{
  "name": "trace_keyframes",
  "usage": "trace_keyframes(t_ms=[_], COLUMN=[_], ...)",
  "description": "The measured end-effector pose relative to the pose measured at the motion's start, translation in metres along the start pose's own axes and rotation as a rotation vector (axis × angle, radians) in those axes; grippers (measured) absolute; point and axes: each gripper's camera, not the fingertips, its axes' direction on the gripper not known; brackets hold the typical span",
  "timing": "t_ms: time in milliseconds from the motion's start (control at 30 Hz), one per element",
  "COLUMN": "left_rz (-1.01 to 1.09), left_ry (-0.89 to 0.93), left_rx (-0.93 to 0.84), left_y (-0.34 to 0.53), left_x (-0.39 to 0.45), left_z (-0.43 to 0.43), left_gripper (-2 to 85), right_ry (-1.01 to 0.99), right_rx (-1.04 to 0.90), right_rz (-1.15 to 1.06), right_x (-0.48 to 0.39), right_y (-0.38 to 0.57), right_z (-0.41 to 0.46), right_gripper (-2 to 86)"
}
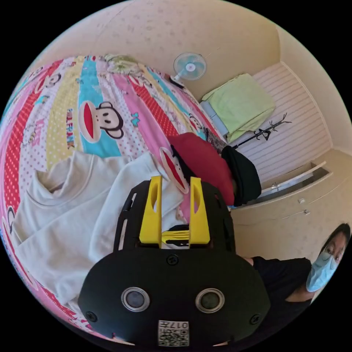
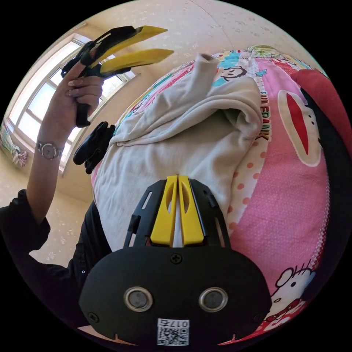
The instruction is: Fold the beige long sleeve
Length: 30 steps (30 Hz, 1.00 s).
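Observation:
The beige long sleeve lies rumpled on a colourful cartoon bedspread, its neckline toward the left in the left gripper view. My left gripper hovers above the shirt's edge, jaws open with nothing between them. In the right gripper view the beige long sleeve is bunched in a heap, one sleeve cuff sticking up. My right gripper is shut on the near edge of the shirt, a strip of cloth showing between the jaws. The left gripper is raised in a hand at the upper left, open.
A red garment and a black one lie on the bed beyond the shirt. Another dark garment sits at the bed's edge. A fan, a green-covered item and a person stand nearby.

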Motion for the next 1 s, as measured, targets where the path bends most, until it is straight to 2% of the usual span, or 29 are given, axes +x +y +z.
trace_keyframes(t_ms=[67,133,233,300,400,433,467,500,600,700,767,900,1000], left_rz=[0.012,0.055,0.064,0.033,-0.068,-0.092,-0.144,-0.173,-0.195,-0.192,-0.196,-0.219,-0.268], left_ry=[0.081,0.049,-0.120,-0.294,-0.564,-0.584,-0.543,-0.465,-0.318,-0.293,-0.305,-0.302,-0.308], left_rx=[0.015,0.041,0.089,0.101,0.073,0.053,-0.031,-0.040,0.060,0.150,0.149,0.150,0.144], left_y=[0.012,0.032,0.081,0.127,0.178,0.186,0.201,0.218,0.260,0.313,0.345,0.421,0.459], left_x=[-0.002,0.006,0.010,-0.002,-0.042,-0.053,-0.079,-0.092,-0.079,-0.057,-0.048,-0.036,-0.035], left_z=[0.017,0.008,-0.028,-0.050,-0.049,-0.043,-0.022,-0.011,-0.018,-0.036,-0.049,-0.086,-0.114], left_gripper=[12.6,11.6,12.3,12.4,12.6,12.5,12.1,12.9,12.5,11.2,11.0,11.4,12.7], right_ry=[-0.010,-0.009,-0.018,-0.024,-0.018,-0.018,-0.018,-0.020,-0.039,-0.051,0.013,0.170,0.338], right_rx=[0.003,0.006,0.009,0.011,0.010,0.010,0.009,0.009,-0.001,-0.016,-0.001,0.221,0.313], right_rz=[0.002,-0.001,-0.002,-0.001,-0.004,-0.004,-0.002,-0.001,0.017,0.041,-0.027,-0.143,-0.043], right_x=[0.003,0.004,0.007,0.009,0.009,0.009,0.009,0.010,0.013,0.009,-0.013,-0.066,-0.059], right_y=[-0.004,-0.009,-0.019,-0.028,-0.039,-0.041,-0.046,-0.051,-0.065,-0.078,-0.088,-0.150,-0.213], right_z=[-0.002,-0.003,-0.003,-0.003,-0.003,-0.003,-0.003,-0.003,-0.005,-0.013,-0.028,-0.100,-0.126], right_gripper=[0.3,0.3,0.2,0.2,0.3,0.3,0.3,0.4,0.5,0.8,1.1,2.8,6.3])
